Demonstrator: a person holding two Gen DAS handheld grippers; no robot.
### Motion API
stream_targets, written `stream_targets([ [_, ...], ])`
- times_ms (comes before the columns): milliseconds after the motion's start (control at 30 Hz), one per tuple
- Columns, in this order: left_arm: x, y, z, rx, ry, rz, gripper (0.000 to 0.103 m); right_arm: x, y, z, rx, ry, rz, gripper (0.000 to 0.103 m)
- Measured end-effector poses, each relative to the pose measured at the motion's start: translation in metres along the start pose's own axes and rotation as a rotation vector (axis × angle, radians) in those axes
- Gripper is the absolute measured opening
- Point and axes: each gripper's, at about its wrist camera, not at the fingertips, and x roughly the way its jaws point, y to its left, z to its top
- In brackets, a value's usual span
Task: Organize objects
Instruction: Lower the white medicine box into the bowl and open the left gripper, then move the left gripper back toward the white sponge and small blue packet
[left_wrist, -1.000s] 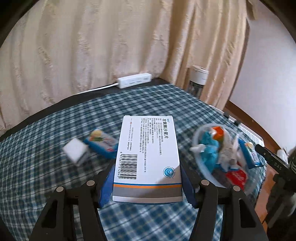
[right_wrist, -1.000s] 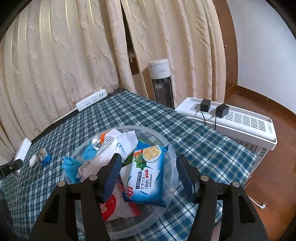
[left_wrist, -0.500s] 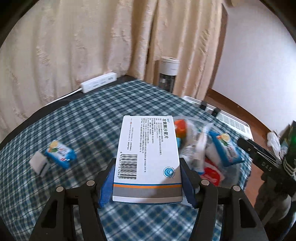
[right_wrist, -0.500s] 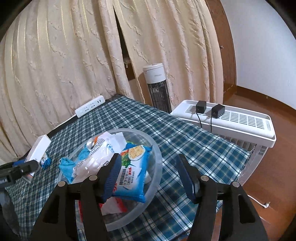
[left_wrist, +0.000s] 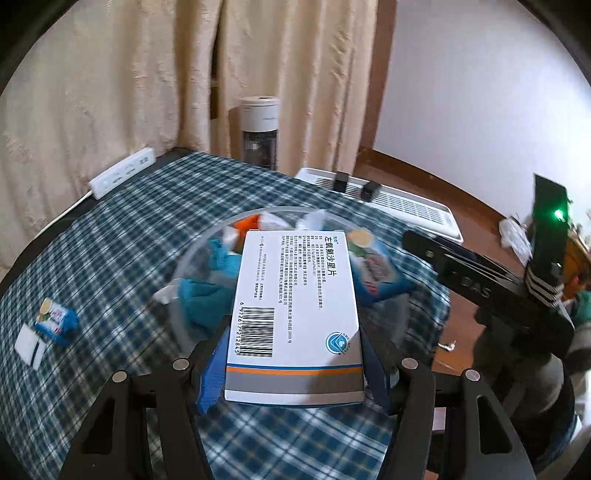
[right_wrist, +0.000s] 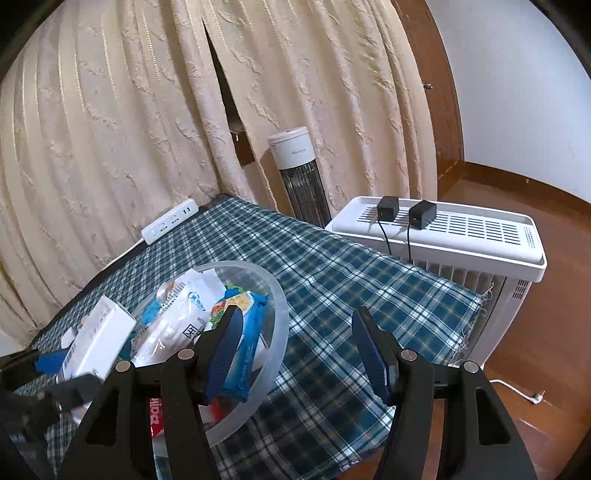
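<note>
My left gripper (left_wrist: 291, 363) is shut on a white medicine box (left_wrist: 295, 302) with a barcode and holds it over the clear plastic bowl (left_wrist: 192, 254). The bowl holds snack packets, a teal cloth and a white packet. In the right wrist view the box (right_wrist: 98, 339) hangs at the bowl's left side, above the bowl's rim (right_wrist: 280, 317). My right gripper (right_wrist: 299, 350) is open and empty, with its left finger over the bowl's right rim. A small blue snack packet (left_wrist: 55, 319) and a white block (left_wrist: 31, 349) lie on the checked cloth at the left.
A white power strip (left_wrist: 123, 176) lies at the table's far edge by the curtains. A tower fan (right_wrist: 301, 177) and a white heater (right_wrist: 443, 236) with two black adapters stand past the table's right side. The right gripper's body (left_wrist: 491, 291) is close on the right.
My left gripper carried the medicine box to the right, from beside the bowl to above it. The right gripper drew back to the right, off the bowl's middle to its right rim.
</note>
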Motion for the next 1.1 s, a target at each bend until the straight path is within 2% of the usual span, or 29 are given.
stream_targets([
  [267, 0.021, -0.014, 0.002, 0.055, -0.005, -0.016, 0.066, 0.000, -0.004, -0.002, 0.010, -0.001, 0.005, 0.063],
  [433, 0.033, -0.018, 0.000, 0.077, -0.009, -0.002, 0.067, 0.001, -0.007, -0.002, 0.017, -0.001, 0.006, 0.063],
  [467, 0.036, -0.017, 0.000, 0.077, -0.005, 0.001, 0.068, 0.001, -0.007, -0.003, 0.018, -0.001, 0.007, 0.063],
  [600, 0.042, -0.013, -0.003, 0.054, 0.008, -0.020, 0.085, 0.001, -0.008, -0.003, 0.017, -0.001, 0.009, 0.063],
  [900, 0.031, -0.007, -0.010, 0.037, 0.005, -0.032, 0.092, -0.004, -0.004, -0.003, 0.010, -0.012, 0.019, 0.063],
  [1100, 0.021, 0.010, -0.011, -0.034, -0.003, -0.011, 0.099, -0.008, 0.008, -0.004, -0.009, -0.010, 0.039, 0.063],
])
